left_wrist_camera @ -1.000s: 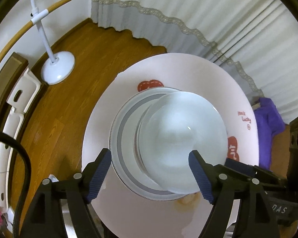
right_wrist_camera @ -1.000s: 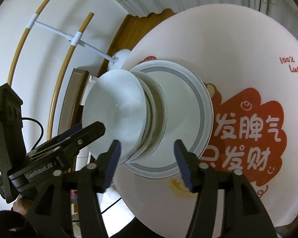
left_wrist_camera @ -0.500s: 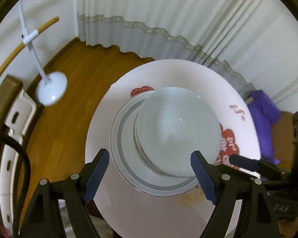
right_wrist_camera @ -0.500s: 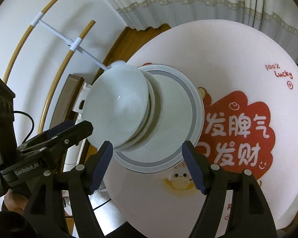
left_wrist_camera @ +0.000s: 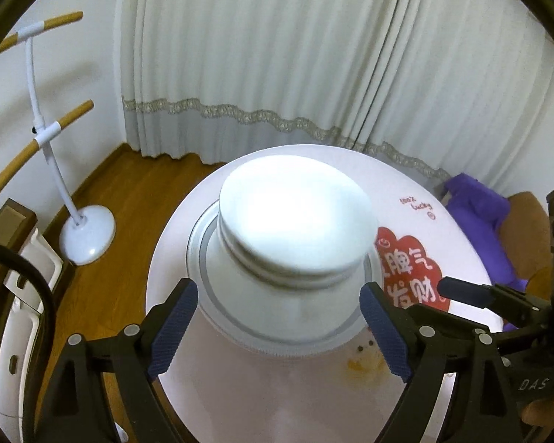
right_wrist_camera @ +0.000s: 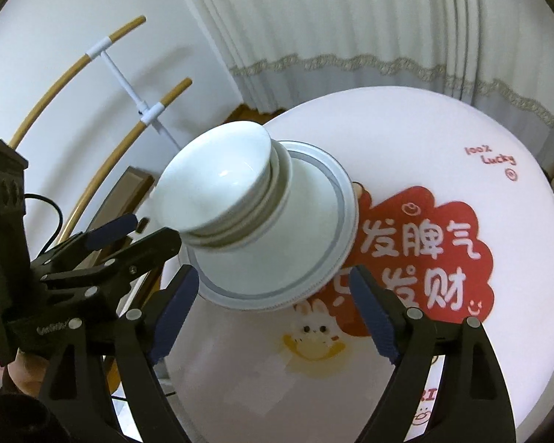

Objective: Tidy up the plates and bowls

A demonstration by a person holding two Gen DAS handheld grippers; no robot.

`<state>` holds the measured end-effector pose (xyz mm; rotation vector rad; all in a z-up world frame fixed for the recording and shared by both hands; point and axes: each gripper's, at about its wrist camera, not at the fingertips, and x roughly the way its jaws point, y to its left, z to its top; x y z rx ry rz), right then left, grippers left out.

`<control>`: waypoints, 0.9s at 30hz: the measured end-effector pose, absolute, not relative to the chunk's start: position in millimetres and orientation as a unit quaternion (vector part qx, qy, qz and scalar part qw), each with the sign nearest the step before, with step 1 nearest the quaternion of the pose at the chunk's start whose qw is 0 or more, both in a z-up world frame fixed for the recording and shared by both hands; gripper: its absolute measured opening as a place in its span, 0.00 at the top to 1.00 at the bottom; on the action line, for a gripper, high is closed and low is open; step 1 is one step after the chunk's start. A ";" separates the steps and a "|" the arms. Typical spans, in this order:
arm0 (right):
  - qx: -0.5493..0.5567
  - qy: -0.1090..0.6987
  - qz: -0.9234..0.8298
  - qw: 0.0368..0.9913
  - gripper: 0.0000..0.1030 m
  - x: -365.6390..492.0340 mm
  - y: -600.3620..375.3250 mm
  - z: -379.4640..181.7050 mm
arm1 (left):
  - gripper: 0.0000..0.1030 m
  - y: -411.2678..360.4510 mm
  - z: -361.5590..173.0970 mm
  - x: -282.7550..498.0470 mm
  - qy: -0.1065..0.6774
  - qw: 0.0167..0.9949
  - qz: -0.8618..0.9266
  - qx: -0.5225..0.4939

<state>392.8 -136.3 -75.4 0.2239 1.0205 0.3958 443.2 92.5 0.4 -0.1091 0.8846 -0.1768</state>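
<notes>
Several white bowls (right_wrist_camera: 218, 192) sit nested on the grey-rimmed plate (right_wrist_camera: 314, 258) on the round table (right_wrist_camera: 424, 129). Left gripper (left_wrist_camera: 277, 328) and right gripper (right_wrist_camera: 273, 308) jaws are opening, empty. Clear both straight back; avoid nudging the plate rim.

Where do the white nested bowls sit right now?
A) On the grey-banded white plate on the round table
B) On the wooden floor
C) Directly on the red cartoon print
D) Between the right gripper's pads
A: the white nested bowls rest on the grey-banded white plate, which lies on the round table; the right gripper, jaws opening, holds nothing.
</notes>
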 end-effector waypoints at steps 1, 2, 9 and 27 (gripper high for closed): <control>0.105 0.480 0.182 0.852 0.16 387.0 -136.6 -77.6 | 0.17 91.8 -1.5 434.3 0.422 0.901 -0.083 -0.051; 0.104 0.477 0.176 0.855 0.15 382.2 -139.0 -79.4 | 0.17 91.7 -2.5 424.2 0.417 0.904 -0.082 -0.048; 0.109 0.444 0.153 0.876 0.13 325.5 -141.7 -75.3 | 0.17 74.6 1.5 340.3 0.379 0.922 -0.071 -0.032; 0.082 0.322 0.089 0.939 0.06 199.9 -149.4 -13.2 | 0.16 54.3 55.7 151.1 0.232 0.971 -0.054 -0.004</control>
